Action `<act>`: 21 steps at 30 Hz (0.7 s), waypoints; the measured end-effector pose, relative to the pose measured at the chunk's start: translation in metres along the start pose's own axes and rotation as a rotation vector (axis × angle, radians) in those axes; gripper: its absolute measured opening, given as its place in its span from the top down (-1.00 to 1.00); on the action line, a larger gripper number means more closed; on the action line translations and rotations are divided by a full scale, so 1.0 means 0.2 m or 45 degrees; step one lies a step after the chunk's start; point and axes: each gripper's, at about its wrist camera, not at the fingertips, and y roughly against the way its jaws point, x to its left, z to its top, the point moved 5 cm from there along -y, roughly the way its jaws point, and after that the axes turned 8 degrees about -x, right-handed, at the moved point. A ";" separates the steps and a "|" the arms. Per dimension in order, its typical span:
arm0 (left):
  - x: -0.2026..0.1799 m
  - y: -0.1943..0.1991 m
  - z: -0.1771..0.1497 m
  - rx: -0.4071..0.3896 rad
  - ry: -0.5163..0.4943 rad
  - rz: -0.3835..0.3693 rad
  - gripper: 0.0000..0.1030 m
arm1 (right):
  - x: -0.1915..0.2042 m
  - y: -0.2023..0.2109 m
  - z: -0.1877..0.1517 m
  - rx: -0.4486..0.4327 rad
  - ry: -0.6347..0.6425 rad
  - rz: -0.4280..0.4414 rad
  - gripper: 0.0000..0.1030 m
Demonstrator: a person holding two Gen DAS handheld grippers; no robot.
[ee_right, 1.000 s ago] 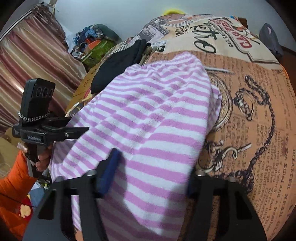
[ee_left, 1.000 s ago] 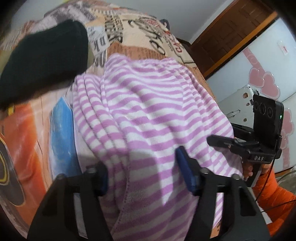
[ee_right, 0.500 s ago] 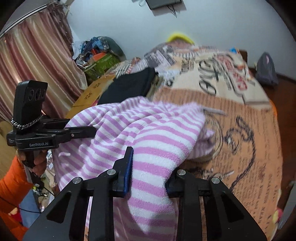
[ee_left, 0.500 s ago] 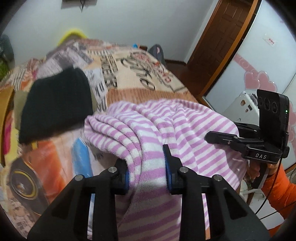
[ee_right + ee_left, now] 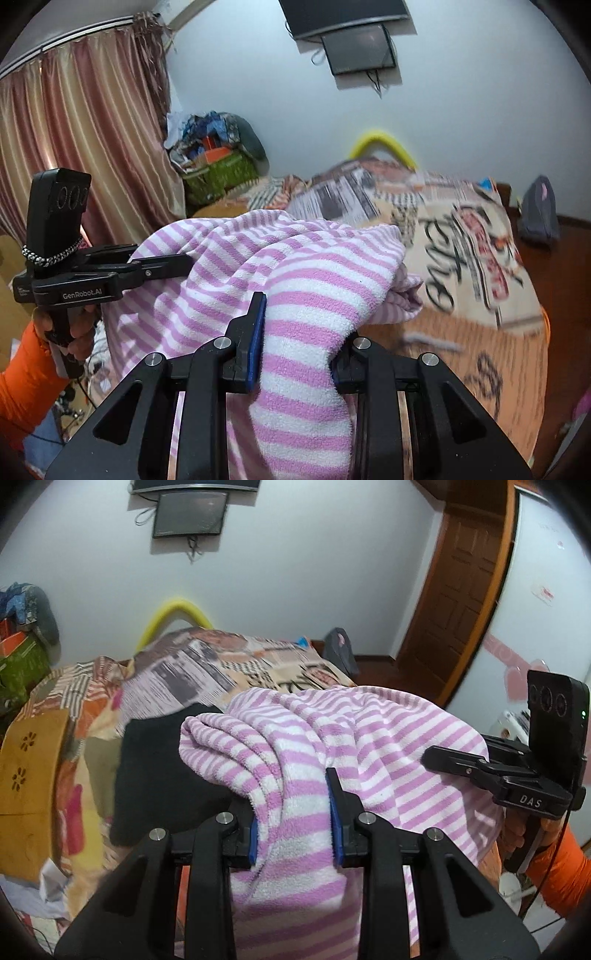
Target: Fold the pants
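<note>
The pink-and-white striped fleece pants (image 5: 391, 746) hang bunched between my two grippers, lifted above the bed. My left gripper (image 5: 293, 812) is shut on a thick fold of the pants near one end. My right gripper (image 5: 299, 332) is shut on another fold of the pants (image 5: 295, 266). Each gripper shows in the other's view: the right one (image 5: 454, 764) at the right, the left one (image 5: 162, 269) at the left. The pants' lower part hangs down out of sight.
The bed (image 5: 476, 332) with a printed newspaper-pattern cover lies below and beyond. A folded black garment (image 5: 155, 768) lies on it at the left. A wooden door (image 5: 461, 590), a white fridge (image 5: 546, 602), curtains (image 5: 85, 147) and a clutter pile (image 5: 214, 162) surround the bed.
Both grippers closed on the pants' edge and lifted it up off the bed. The views tilted up from the bed surface toward the far wall.
</note>
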 end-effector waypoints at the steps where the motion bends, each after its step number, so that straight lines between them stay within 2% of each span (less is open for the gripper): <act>1: 0.05 -0.01 0.04 -0.013 -0.003 0.010 0.43 | 0.00 -0.05 0.04 -0.016 0.010 0.001 0.52; 8: 0.28 -0.11 0.21 -0.074 -0.080 0.101 0.43 | 0.00 -0.33 0.21 -0.059 0.056 0.002 0.52; 13: 0.55 -0.24 0.29 -0.079 -0.054 0.161 0.43 | 0.00 -0.59 0.28 -0.072 0.094 0.001 0.52; 17: 0.77 -0.38 0.27 -0.078 -0.076 0.206 0.43 | -0.03 -0.85 0.27 -0.057 0.072 0.005 0.52; 21: 0.99 -0.57 0.16 -0.022 -0.090 0.263 0.41 | -0.07 -1.08 0.18 0.008 0.041 -0.005 0.52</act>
